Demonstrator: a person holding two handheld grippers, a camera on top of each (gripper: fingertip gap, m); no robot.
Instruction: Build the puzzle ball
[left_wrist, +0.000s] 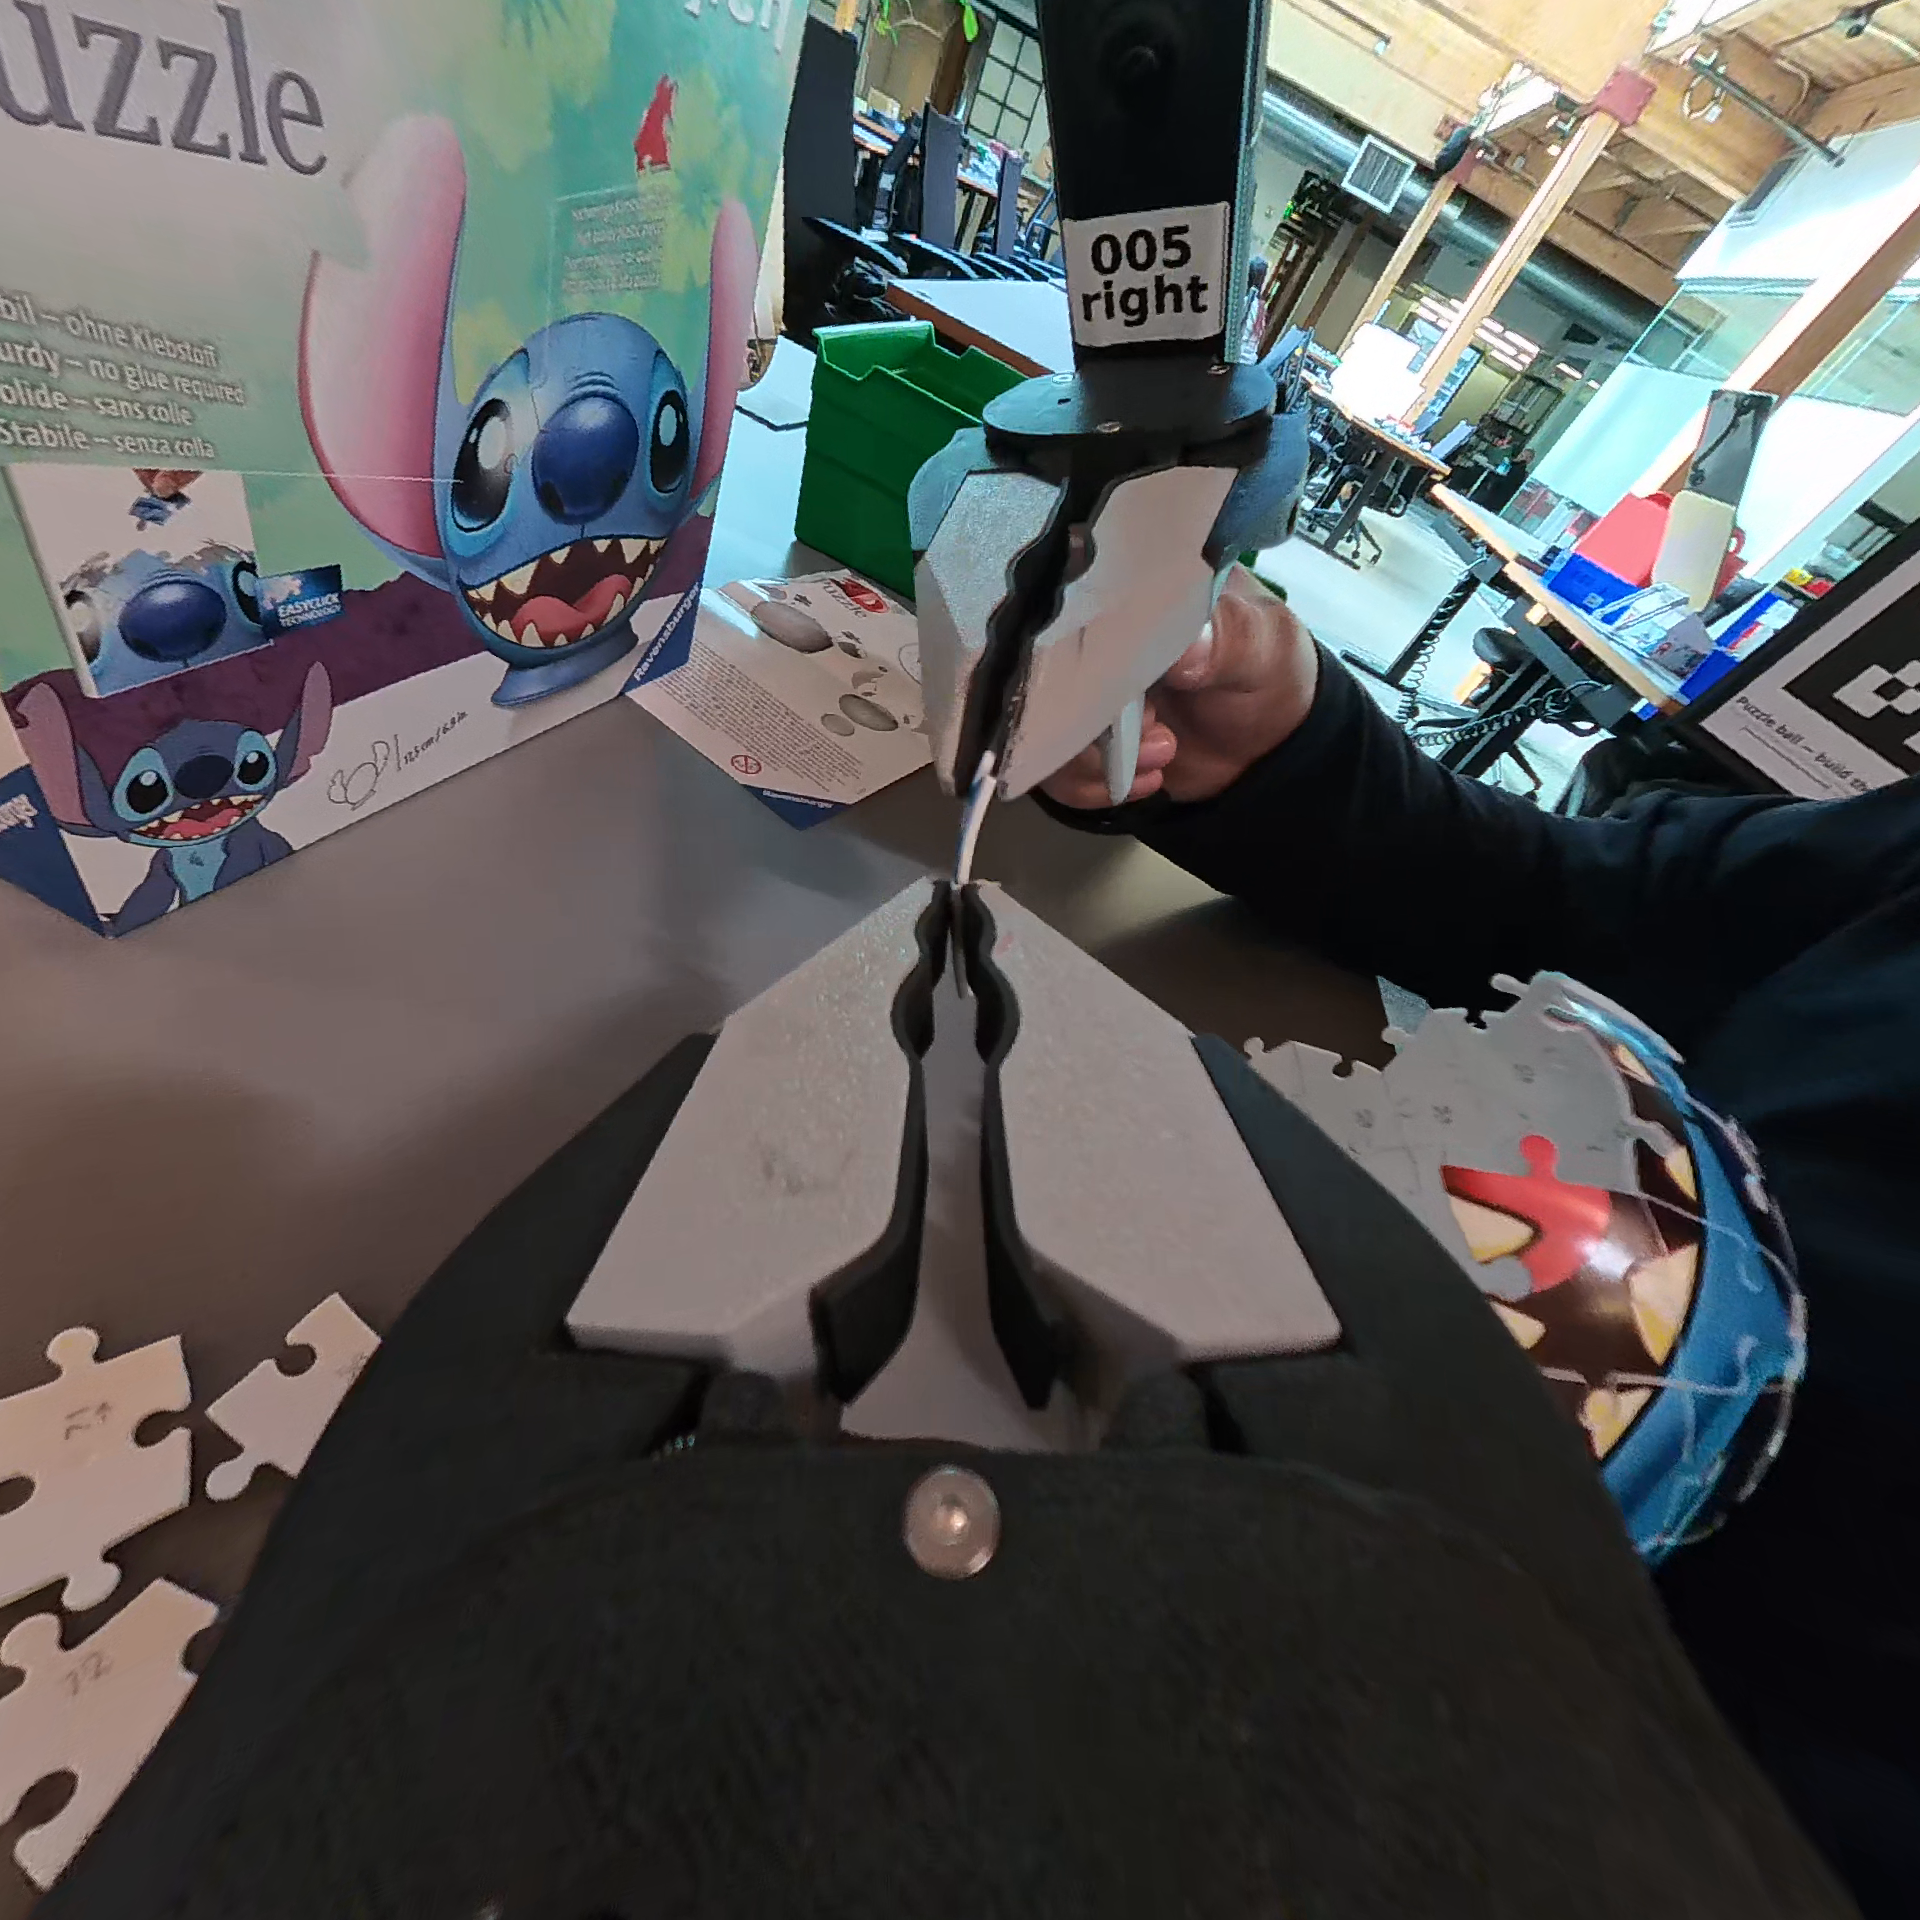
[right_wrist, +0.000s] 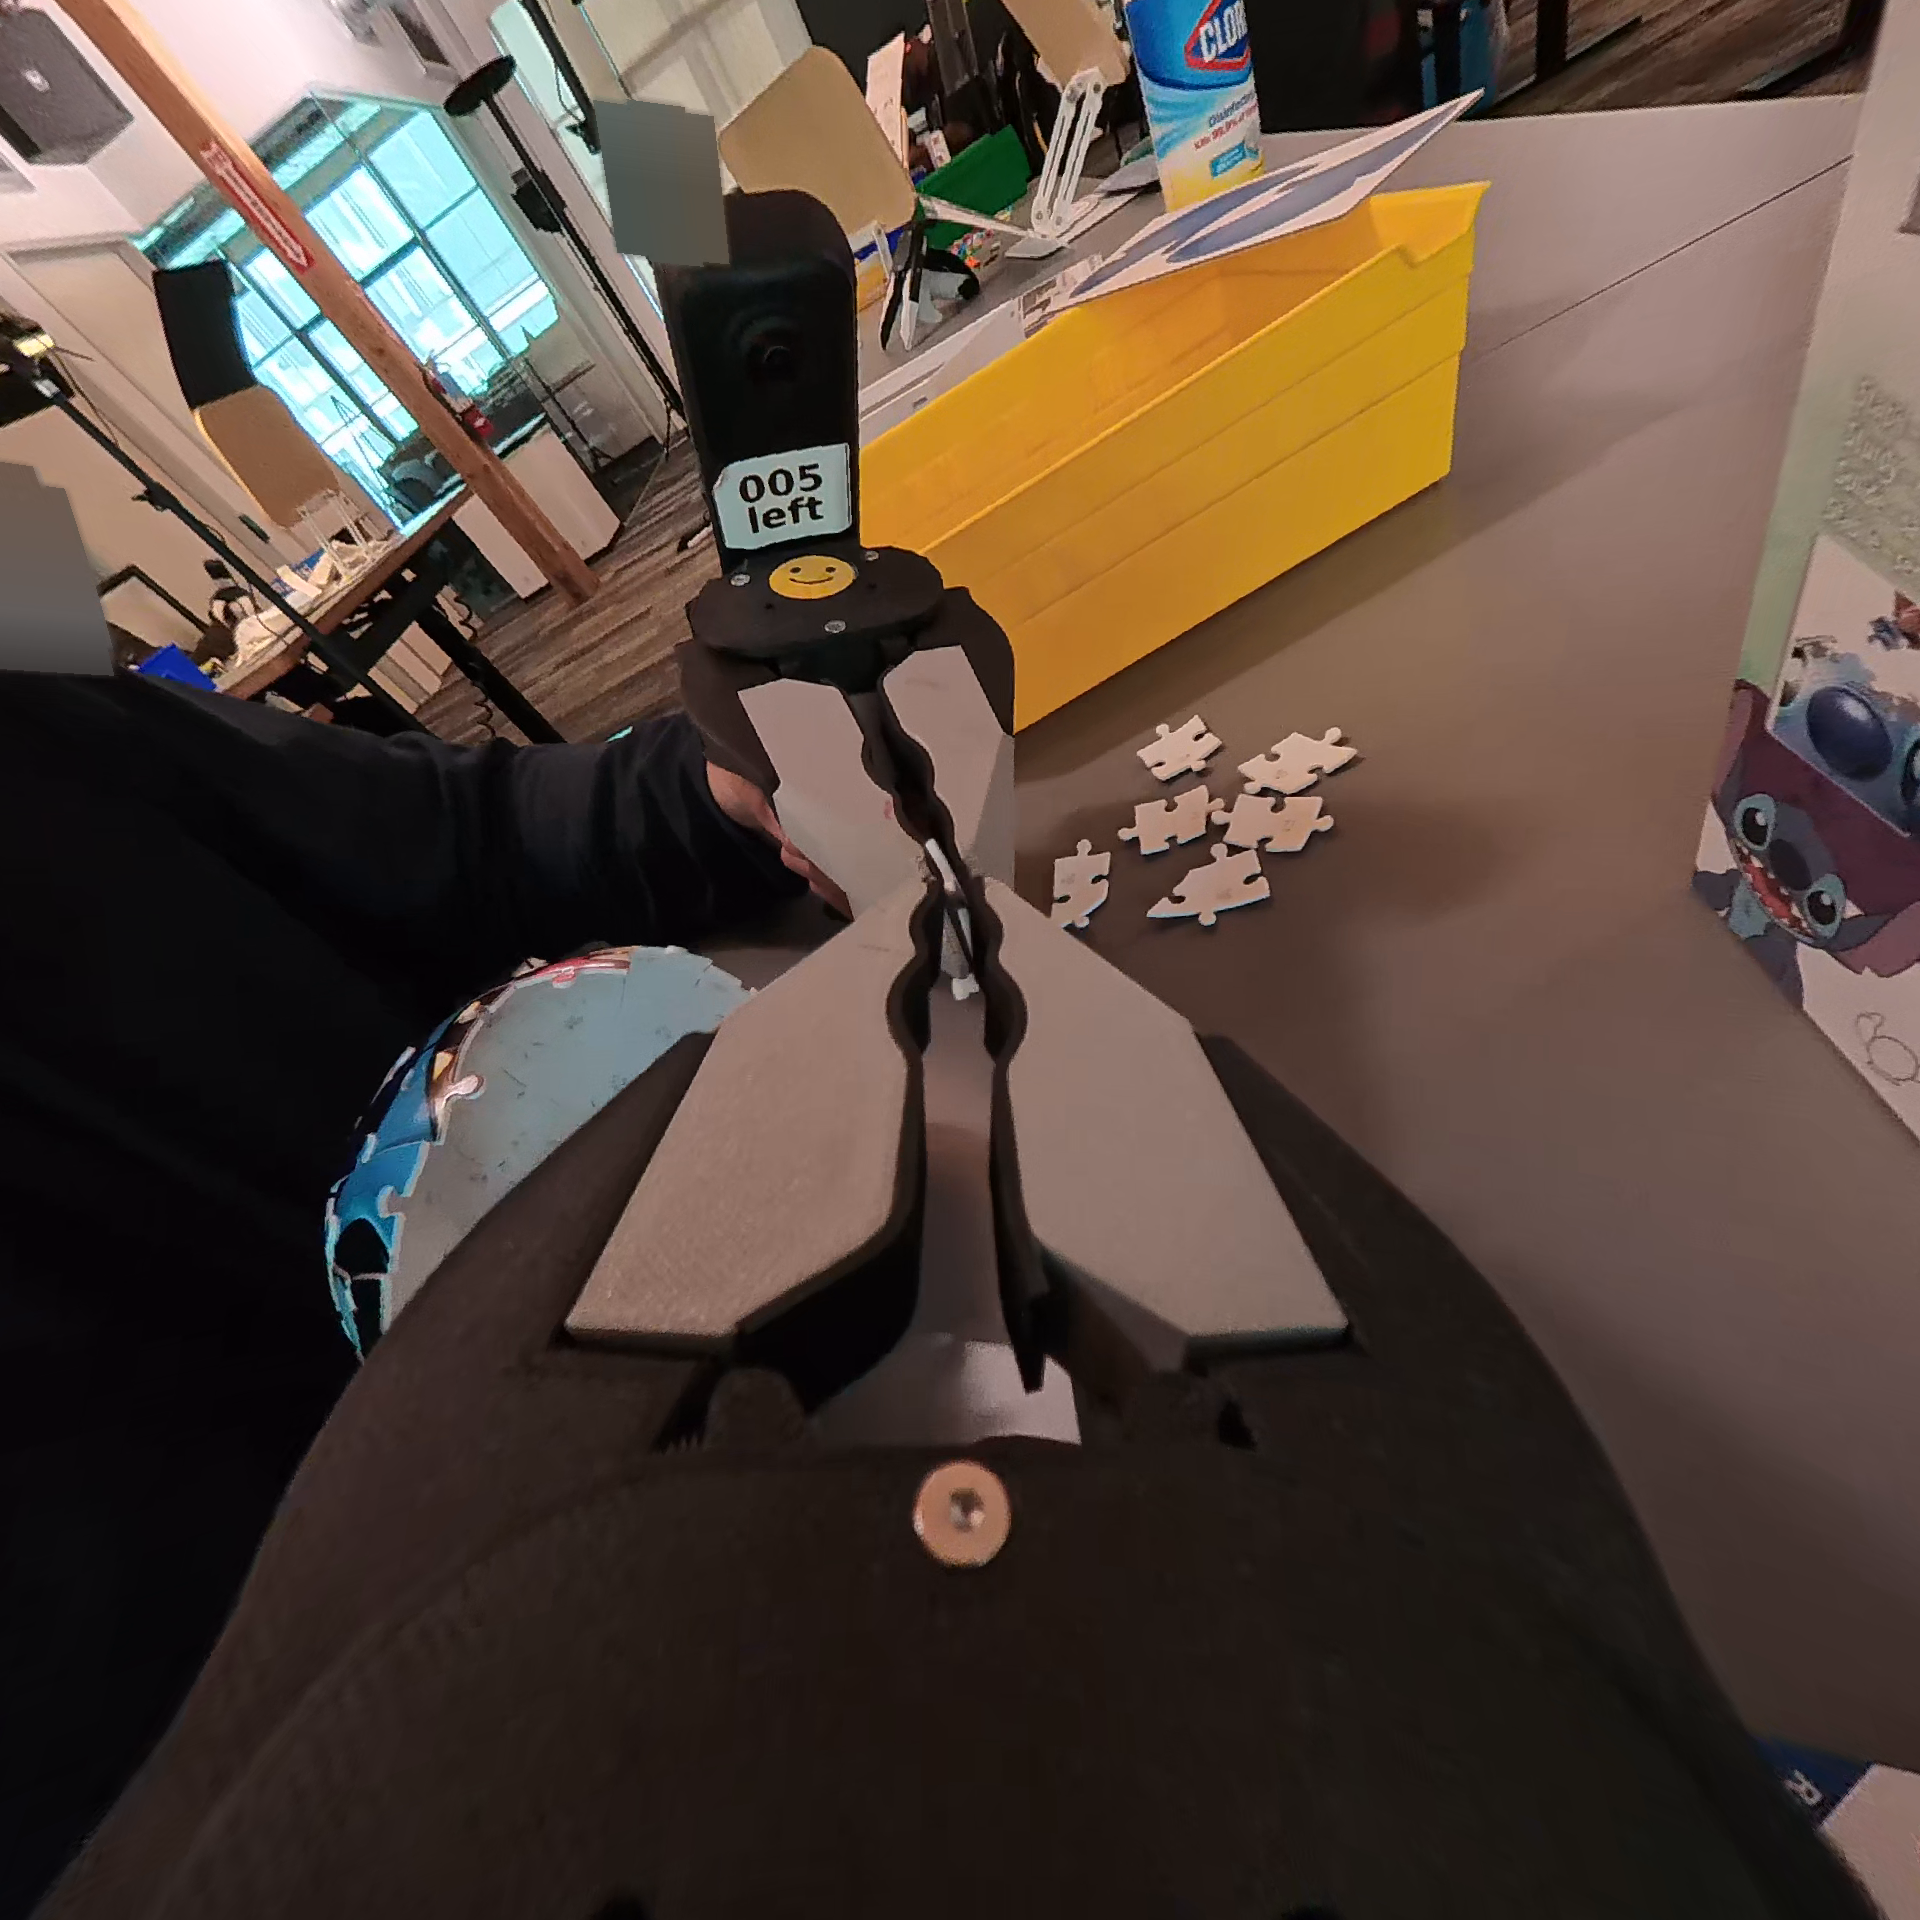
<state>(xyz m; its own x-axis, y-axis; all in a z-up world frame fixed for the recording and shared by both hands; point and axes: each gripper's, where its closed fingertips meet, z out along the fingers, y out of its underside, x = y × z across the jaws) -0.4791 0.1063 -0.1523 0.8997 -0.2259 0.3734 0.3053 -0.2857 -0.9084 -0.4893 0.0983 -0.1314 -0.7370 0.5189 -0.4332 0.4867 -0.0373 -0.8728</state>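
A white puzzle piece (left_wrist: 971, 836) is seen edge-on, held in the air between two grippers that meet tip to tip. My left gripper (left_wrist: 961, 891) is shut on its near end. My right gripper (left_wrist: 987, 792) comes from above and is shut on its far end. In the right wrist view the piece (right_wrist: 948, 935) sits between the right gripper's (right_wrist: 951, 899) jaws, with the left gripper (right_wrist: 940, 857) facing it. The partly built puzzle ball (left_wrist: 1621, 1247), blue outside and white inside, rests against the person's dark sleeve and also shows in the right wrist view (right_wrist: 499, 1091).
Several loose white pieces (right_wrist: 1236, 821) lie face-down on the grey table (right_wrist: 1455, 1091), and more (left_wrist: 94, 1455) lie at the left. The puzzle box (left_wrist: 364, 416) stands behind, beside a leaflet (left_wrist: 790, 675) and a green bin (left_wrist: 883, 447). A yellow bin (right_wrist: 1195, 468) stands at the far side. The tips of both grippers are at nearly the same place.
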